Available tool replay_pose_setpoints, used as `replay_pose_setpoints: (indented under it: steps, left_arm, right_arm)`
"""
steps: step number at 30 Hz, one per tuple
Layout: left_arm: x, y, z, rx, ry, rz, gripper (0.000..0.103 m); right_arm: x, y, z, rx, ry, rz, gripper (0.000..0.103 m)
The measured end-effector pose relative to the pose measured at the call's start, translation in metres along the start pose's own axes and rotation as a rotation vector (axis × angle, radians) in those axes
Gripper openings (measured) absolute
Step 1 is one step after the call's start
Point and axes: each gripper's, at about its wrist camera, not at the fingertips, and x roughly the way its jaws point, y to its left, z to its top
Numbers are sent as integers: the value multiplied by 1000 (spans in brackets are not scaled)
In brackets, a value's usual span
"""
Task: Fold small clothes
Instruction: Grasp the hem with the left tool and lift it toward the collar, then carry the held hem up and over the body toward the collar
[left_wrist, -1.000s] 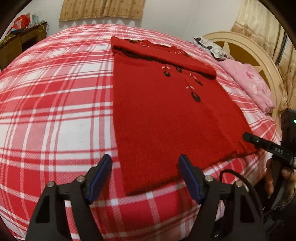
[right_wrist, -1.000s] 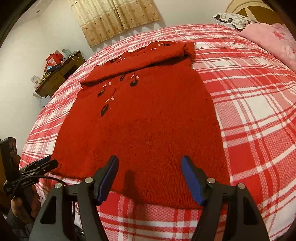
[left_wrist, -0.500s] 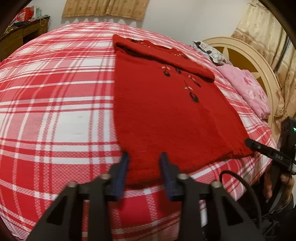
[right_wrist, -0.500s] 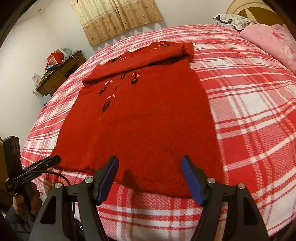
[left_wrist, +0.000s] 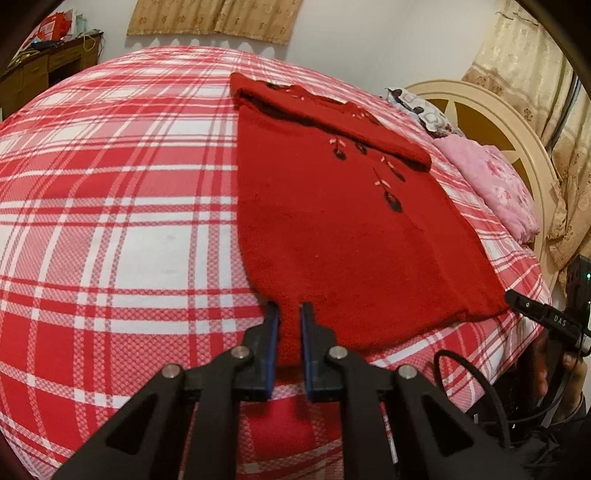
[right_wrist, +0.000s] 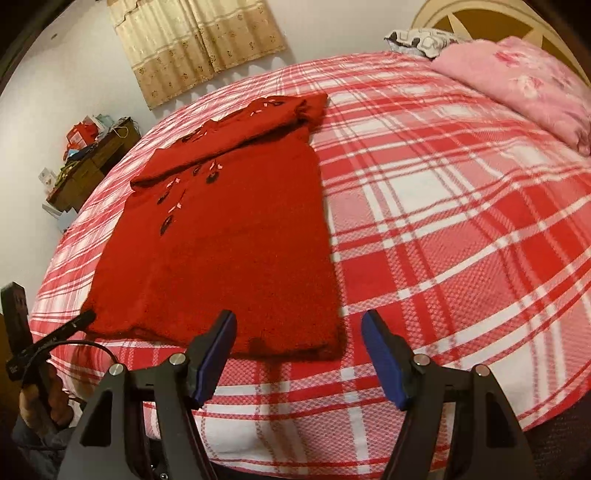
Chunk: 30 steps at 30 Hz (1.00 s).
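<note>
The red sweater (left_wrist: 332, 229) lay flat on the bed (left_wrist: 122, 206) with the red and white checked cover, its top part folded down over the body and its hem toward the near edge. The left tool (left_wrist: 289, 325) was closing, its blue pads narrow with the near left corner of the hem between them. The right tool (right_wrist: 299, 339) hovered wide open above the other hem corner, and it touched no cloth
</note>
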Motion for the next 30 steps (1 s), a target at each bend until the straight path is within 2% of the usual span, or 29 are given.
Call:
replay_pose_setpoints:
  steps: [2, 6, 8, 9, 10, 11, 13, 16, 18, 21, 30]
  left_arm:
    - [0, 1, 1, -10, 6, -3, 20]
    - [1, -5, 1, 4, 12, -14, 31]
    - [0, -10, -1, 36, 5, 2, 31]
    - [0, -12, -1, 57, 3, 8, 25]
    - [-1, -13, -2, 72, -2, 7, 9]
    - [-4, -13, -1, 81, -11, -5, 9]
    - [-19, -9, 5, 74, -71, -39, 9]
    - [-38, -5, 15, 81, -147, -44, 9]
    - [-37, -2, 25, 72, -155, -37, 9]
    - [-31, 2, 39, 31, -155, -70, 9]
    - [-30, -5, 82, 21, -213, -105, 9]
  right_arm:
    - [3, -1, -2, 8, -1, 12, 71]
    - [7, -4, -3, 30, -15, 34, 71]
    - [9, -5, -4, 34, -14, 36, 68]
    - [9, -4, -4, 23, -13, 32, 55]
    - [9, -2, -4, 7, -8, 33, 42]
    - [10, -1, -3, 1, 3, 58, 9]
    - [5, -4, -2, 25, -11, 127, 7]
    - [-16, -2, 4, 8, -114, 170, 7]
    - [-23, -2, 12, 2, -167, 165, 7]
    - [-22, -2, 26, 15, -200, 158, 7]
    - [-33, 18, 77, 4, -304, 202, 7]
